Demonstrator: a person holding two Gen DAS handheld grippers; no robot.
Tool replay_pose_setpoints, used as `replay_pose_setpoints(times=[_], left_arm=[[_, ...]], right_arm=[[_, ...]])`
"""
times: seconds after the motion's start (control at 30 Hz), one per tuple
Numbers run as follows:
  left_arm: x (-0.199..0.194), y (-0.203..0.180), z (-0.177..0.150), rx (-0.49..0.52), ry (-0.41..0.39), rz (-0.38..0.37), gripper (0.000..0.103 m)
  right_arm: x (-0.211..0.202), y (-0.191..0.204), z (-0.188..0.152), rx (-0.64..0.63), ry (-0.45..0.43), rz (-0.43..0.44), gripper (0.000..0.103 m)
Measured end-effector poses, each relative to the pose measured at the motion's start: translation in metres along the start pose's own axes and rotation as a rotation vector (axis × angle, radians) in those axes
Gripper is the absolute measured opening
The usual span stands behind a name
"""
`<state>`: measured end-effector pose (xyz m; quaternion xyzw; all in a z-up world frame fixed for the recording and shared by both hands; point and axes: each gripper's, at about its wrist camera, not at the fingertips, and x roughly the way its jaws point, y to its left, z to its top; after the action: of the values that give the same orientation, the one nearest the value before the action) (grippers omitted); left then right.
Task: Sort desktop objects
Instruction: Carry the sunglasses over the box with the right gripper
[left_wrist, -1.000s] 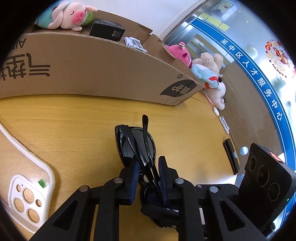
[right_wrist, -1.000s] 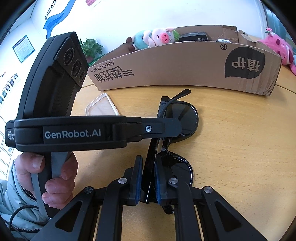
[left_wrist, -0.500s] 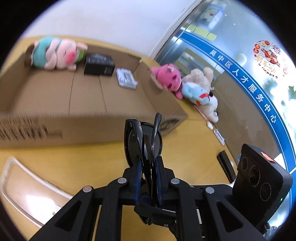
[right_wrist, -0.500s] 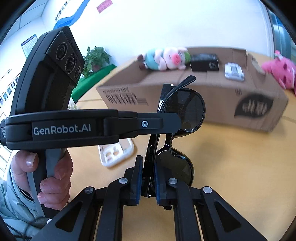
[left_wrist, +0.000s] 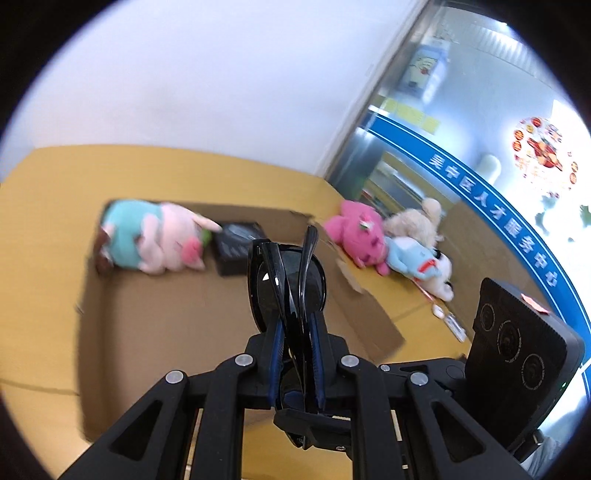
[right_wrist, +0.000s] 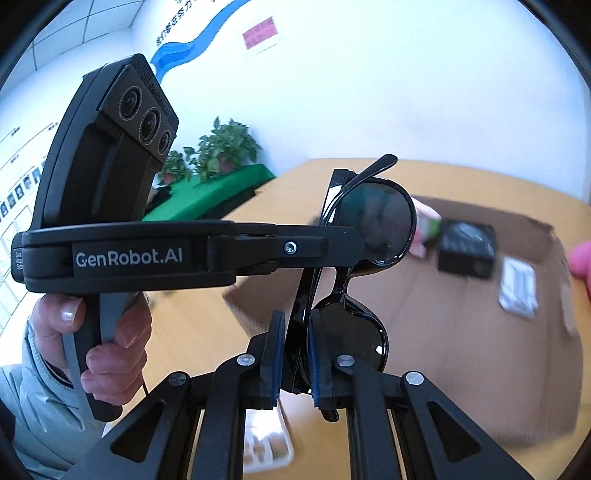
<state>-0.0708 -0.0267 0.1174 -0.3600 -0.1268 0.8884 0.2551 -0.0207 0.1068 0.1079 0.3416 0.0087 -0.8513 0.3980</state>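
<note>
Black folded sunglasses (left_wrist: 286, 280) are clamped by both grippers and held in the air above an open cardboard box (left_wrist: 177, 321). My left gripper (left_wrist: 295, 332) is shut on one lens end. My right gripper (right_wrist: 295, 332) is shut on the other end of the sunglasses (right_wrist: 373, 225); the left gripper's body crosses the right wrist view. The box (right_wrist: 461, 332) holds a pink-and-teal pig plush (left_wrist: 155, 240), a black box (left_wrist: 236, 247) and a small white pack (right_wrist: 517, 288).
Pink, beige and blue plush toys (left_wrist: 391, 247) lie on the wooden table right of the box. A white phone case (right_wrist: 266, 446) lies on the table under the right gripper. A potted plant (right_wrist: 221, 147) and green surface stand beyond the table.
Both grippers have lifted the sunglasses off the table and carried them up and forward over the open box. The grip on the glasses is unchanged.
</note>
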Motion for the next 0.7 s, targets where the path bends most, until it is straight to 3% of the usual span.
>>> replay_pose_setpoints(times=[0.13,0.3,0.53,0.7], left_arm=[[0.009,0.034,0.028,-0.03,0.033,0.057,0.013],[0.036,0.087,0.046,-0.106,0.116,0.079,0.013],[0.084,0.144,0.031,-0.195,0.251,0.151,0.013],[0.099,0.166,0.026,-0.226,0.315,0.2,0.013]], right_arm=[[0.042,-0.01,0.041,0.02,0.034,0.069,0.01],[0.097,-0.027,0.067,0.061,0.095,0.128,0.011],[0.185,-0.05,0.066,0.142,0.295,0.162,0.011],[0.226,-0.063,0.065,0.222,0.406,0.202,0.012]])
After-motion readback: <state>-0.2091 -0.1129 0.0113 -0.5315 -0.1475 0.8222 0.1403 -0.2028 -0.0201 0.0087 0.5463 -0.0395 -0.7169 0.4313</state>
